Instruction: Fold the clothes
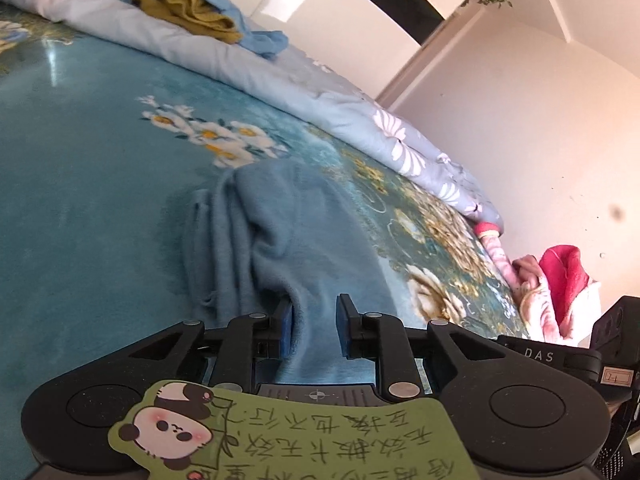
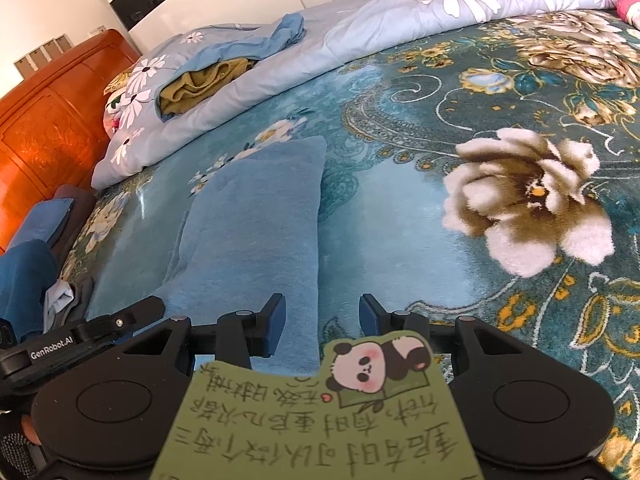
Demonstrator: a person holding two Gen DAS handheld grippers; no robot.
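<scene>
Here, one blue garment (image 2: pixel 256 216); left tool (image 1: pixel 314 330) and right tool (image 2: pixel 322 324) gape empty.

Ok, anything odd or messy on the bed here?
Mostly tidy. The blue garment lies folded lengthwise, but its near-left edge is bunched and wrinkled. An olive garment sits crumpled on the floral quilt, unfolded.
</scene>
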